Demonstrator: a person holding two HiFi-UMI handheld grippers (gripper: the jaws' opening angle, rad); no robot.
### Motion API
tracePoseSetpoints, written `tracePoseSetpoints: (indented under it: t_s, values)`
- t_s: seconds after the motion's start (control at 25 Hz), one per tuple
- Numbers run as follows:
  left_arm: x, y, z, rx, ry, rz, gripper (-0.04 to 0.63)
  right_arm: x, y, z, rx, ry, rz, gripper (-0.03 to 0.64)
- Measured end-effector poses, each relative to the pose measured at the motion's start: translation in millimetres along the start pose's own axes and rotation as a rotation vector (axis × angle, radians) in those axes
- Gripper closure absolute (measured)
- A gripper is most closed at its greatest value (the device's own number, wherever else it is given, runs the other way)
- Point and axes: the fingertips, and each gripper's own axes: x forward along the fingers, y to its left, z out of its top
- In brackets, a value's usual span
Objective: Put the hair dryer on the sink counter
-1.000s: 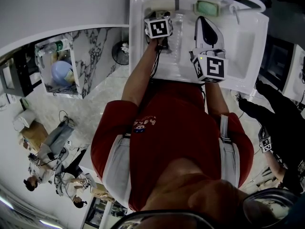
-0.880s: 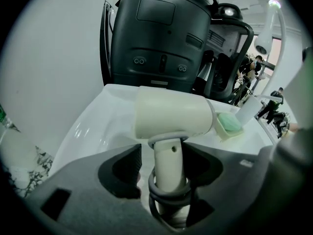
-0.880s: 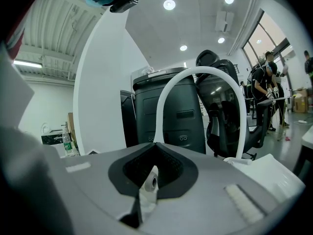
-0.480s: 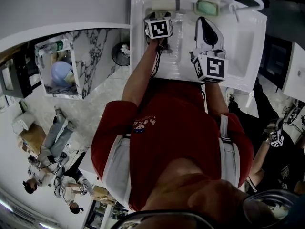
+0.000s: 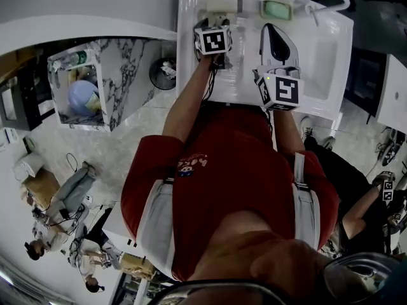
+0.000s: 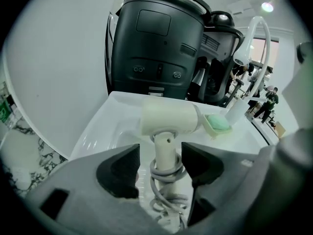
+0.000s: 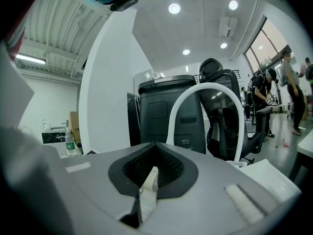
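Cream plastic hair dryer (image 6: 168, 119) lies on the white sink counter (image 6: 95, 129), its handle between the left gripper (image 6: 160, 163)'s jaws, which have just been opening; the right gripper (image 7: 154, 169)'s jaws are together.

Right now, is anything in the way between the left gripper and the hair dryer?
Nothing visible is. The hair dryer lies on the sink counter, its handle between the left gripper's fingers, which have just been opening and do not press it.

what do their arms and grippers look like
Red short sleeves, pale shoulder straps. Left gripper and right gripper: grey bodies, dark tongs, white cubes with black square markers. Left tongs have just been opening, hair dryer handle between them.
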Motion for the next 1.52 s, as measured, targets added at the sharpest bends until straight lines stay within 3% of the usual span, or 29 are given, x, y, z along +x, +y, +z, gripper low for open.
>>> tracePoseSetpoints:
  t_s: [0.32,0.68,1.04,1.52]
  values:
    - [-33,1,-2,0.026,-0.036,-0.011,0.325,-22,20,13,-0.017,-0.028,-0.016,0.615]
    - [-74,-10,-7,0.046,-0.109,-0.073,0.325,-55,39,24,-0.041,-0.056,-0.056,0.615]
    - [-127,-8,-4,0.073,-0.218,-0.093,0.325,-85,65,27,-0.057,-0.077,-0.084,0.615]
    - [-208,-19,4,0.112,-0.383,-0.176,0.325,-119,91,37,-0.090,-0.134,-0.130,0.615]
